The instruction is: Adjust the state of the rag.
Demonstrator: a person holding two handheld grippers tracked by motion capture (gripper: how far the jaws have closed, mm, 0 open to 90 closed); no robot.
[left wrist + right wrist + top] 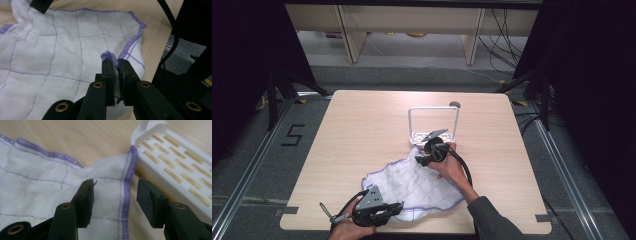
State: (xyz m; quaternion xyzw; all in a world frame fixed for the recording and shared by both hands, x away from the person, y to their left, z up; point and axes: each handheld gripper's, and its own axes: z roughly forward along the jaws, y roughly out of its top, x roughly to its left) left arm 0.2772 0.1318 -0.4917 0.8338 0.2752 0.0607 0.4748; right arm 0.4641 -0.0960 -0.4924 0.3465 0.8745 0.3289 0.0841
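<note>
Light wood-grain table (362,135) at ctr, a white slotted plastic rack (433,122) w/ tall frame standing toward its far edge. Beyond, pale wooden bench legs (353,37) on grey floor; black cables (507,35) trail at right. Tape "5" (293,135) marks the floor at left.

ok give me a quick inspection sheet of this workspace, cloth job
surface: light wooden table, mostly bare
job's things: white cloth with purple grid and hem, crumpled at the near edge; white slotted rack beyond it, cloth edge against its base
clutter: small dark round thing behind the rack
grippers: left gripper shut on a cloth corner; right gripper open, straddling the hem by the rack
cables: black cable trailing from the right gripper
surroundings: wooden furniture legs, floor wires, dark curtains
</note>
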